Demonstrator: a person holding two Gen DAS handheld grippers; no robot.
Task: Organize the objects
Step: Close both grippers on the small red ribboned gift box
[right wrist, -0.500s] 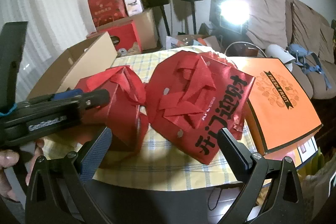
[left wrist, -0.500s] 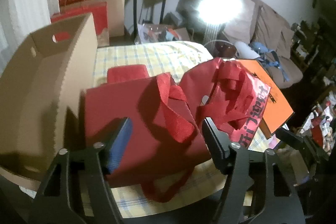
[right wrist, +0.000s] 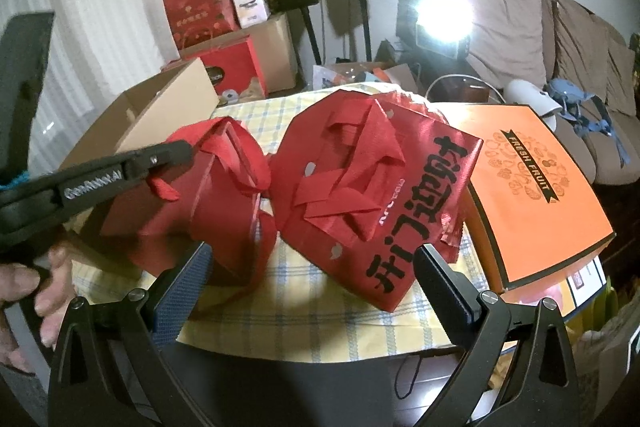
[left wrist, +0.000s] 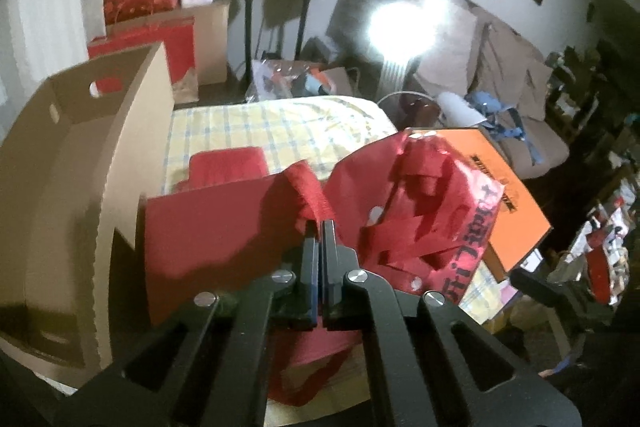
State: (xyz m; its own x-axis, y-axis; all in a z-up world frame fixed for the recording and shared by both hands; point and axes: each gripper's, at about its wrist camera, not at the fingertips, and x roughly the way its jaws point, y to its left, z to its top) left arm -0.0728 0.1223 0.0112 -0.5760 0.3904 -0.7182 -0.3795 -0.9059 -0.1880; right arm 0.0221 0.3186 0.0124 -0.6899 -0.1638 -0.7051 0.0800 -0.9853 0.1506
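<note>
Our left tongs have now closed on the red bag's handle; right tongs stay spread. The thin strap may slip out when we lift.

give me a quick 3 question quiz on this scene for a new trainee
1. True or false: the left gripper is shut on a handle of the plain red bag.
2. Which thing lies on the table at the far right, next to the red bag with black lettering?
A. a blue basket
B. the orange box
C. a glass jar
3. Fill in: the right gripper is ____ and holds nothing.

Key: 1 true; 2 B; 3 open
</note>
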